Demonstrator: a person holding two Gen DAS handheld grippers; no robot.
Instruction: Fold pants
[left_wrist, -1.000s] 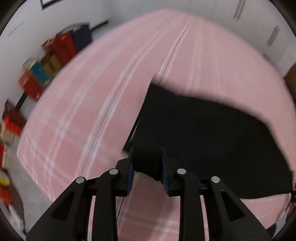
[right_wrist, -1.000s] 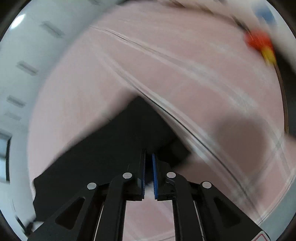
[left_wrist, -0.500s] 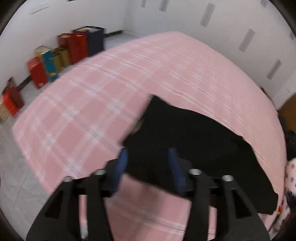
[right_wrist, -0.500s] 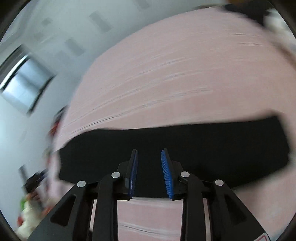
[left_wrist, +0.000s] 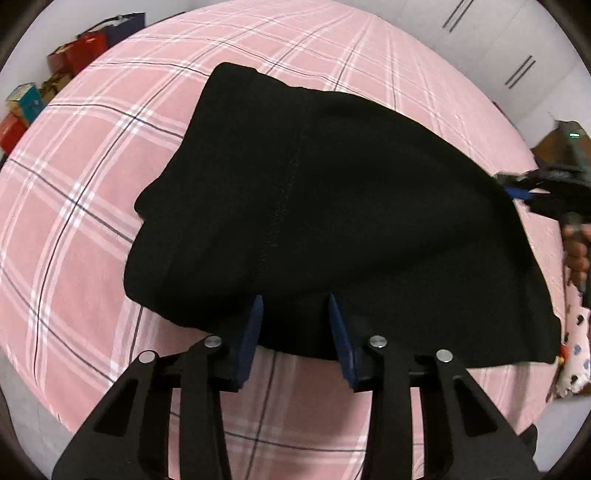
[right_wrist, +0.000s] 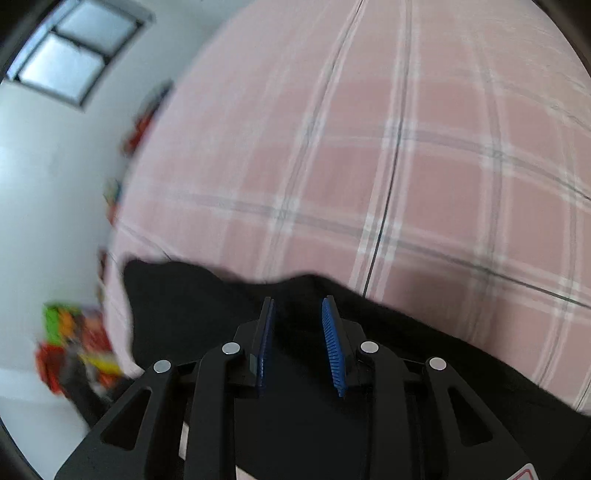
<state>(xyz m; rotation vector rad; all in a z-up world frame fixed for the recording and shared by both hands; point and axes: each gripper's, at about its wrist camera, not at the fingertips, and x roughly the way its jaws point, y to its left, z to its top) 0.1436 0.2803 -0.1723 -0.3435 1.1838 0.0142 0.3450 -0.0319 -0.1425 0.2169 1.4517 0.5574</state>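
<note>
Black pants (left_wrist: 332, 206) lie folded on the pink plaid bed (left_wrist: 81, 221), a seam running down their middle. My left gripper (left_wrist: 295, 317) hovers over their near edge. Its jaws are closing, the blue pads (left_wrist: 255, 325) still apart, with the black hem below them and nothing pinched. In the right wrist view my right gripper (right_wrist: 297, 325) stands open above another stretch of the pants (right_wrist: 207, 295), its pads (right_wrist: 330, 332) gripping nothing. The left wrist view also shows the right gripper (left_wrist: 517, 192) at the pants' far right end, held by a hand (left_wrist: 576, 254).
Coloured gift bags and boxes (left_wrist: 85, 48) line the wall left of the bed. A window (right_wrist: 74, 62) is high on the wall, with bright clutter (right_wrist: 74, 343) on the floor below. A spotted cloth (left_wrist: 576, 350) lies at the bed's right edge.
The left gripper let go of the fold it pinched and sank closer to the pants. The right gripper opened and swung far across the bed along the pants, rolling as it went.
</note>
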